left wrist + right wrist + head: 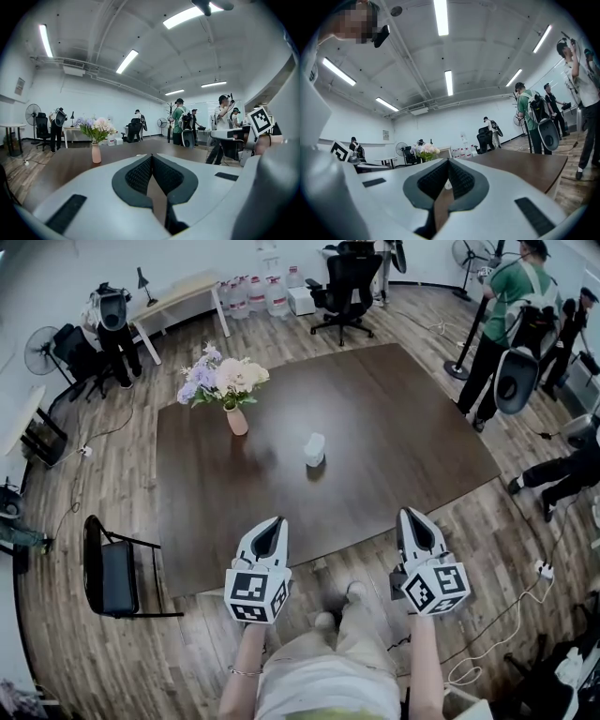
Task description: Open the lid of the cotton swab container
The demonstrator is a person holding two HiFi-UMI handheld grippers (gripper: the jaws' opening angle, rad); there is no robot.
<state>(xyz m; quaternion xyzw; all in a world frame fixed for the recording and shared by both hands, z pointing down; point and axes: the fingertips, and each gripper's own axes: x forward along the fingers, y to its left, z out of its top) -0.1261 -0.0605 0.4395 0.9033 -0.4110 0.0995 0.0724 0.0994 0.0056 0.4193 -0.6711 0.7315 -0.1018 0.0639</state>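
While untouched, cotton swab container upright.

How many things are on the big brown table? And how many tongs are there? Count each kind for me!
Vase of flowers: 1
Cotton swab container: 1
Tongs: 2, the left tongs and the right tongs, both shut and holding nothing
Total: 4
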